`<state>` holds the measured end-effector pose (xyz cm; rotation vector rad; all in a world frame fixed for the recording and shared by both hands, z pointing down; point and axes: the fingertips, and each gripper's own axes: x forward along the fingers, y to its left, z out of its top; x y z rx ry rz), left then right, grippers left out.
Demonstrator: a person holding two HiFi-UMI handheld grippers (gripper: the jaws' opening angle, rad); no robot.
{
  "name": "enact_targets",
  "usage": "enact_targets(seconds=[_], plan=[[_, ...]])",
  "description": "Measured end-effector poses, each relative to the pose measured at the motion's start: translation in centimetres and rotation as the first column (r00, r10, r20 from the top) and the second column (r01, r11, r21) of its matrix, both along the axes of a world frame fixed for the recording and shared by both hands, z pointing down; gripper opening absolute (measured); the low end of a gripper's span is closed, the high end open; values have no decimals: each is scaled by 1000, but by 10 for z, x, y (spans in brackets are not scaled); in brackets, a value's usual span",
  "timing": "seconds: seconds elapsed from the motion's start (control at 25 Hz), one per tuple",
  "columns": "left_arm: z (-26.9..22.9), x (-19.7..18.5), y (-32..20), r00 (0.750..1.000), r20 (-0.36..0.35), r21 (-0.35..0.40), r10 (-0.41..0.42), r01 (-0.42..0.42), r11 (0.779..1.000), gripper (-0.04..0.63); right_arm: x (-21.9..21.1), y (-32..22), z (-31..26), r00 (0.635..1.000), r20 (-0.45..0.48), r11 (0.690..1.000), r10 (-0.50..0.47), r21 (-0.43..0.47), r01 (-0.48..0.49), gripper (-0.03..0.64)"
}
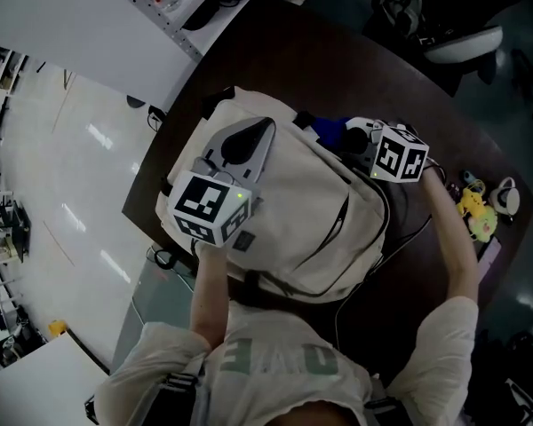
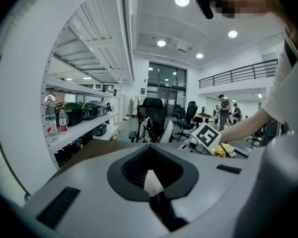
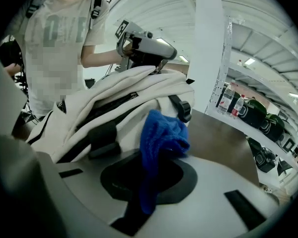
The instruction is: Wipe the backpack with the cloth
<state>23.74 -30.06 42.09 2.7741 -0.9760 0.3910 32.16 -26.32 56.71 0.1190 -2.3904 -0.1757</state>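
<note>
A cream backpack [image 1: 302, 211] lies on the dark brown table [image 1: 338, 69] in front of me. My left gripper [image 1: 247, 138] sits on the bag's upper left part, jaws shut on a pale fold of the backpack fabric [image 2: 152, 182]. In the right gripper view the left gripper [image 3: 144, 46] pinches the top of the backpack [image 3: 114, 98]. My right gripper [image 1: 354, 142] is at the bag's far right edge, shut on a blue cloth [image 1: 331, 132]. The cloth [image 3: 161, 138] hangs bunched from the jaws, just beside the bag's side and a black strap buckle [image 3: 185, 110].
A yellow toy [image 1: 475, 207] and small items lie at the table's right edge. White shelving with bottles [image 2: 54, 120] and dark bags runs along the table's far side. Office chairs [image 2: 154, 115] stand beyond the table. A cable [image 1: 160, 257] trails off the left edge.
</note>
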Motion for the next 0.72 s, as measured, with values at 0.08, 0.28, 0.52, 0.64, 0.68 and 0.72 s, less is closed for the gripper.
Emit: enact_targets(seconds=[0.08, 0.28, 0.52, 0.64, 0.68, 0.72], plan=[[1, 0, 0, 1000, 4, 2, -2, 2, 1000, 3, 12, 13, 10, 999, -44, 1000, -6, -25, 5, 40], [1, -1, -1, 1000, 9, 5, -3, 3, 1000, 3, 32, 52, 29, 997, -64, 994, 38, -102, -45, 40], [2, -1, -2, 1000, 13, 4, -3, 3, 1000, 3, 50, 76, 32, 991, -74, 985, 108, -126, -116, 40], [3, -1, -1, 1000, 14, 5, -4, 4, 1000, 3, 58, 95, 36, 987, -85, 978, 139, -145, -150, 40], [3, -1, -1, 1000, 14, 6, -4, 4, 1000, 3, 60, 101, 37, 984, -85, 975, 154, -150, -165, 40], [4, -1, -1, 1000, 14, 6, -3, 3, 1000, 4, 61, 106, 38, 982, -83, 971, 170, -153, -182, 41]])
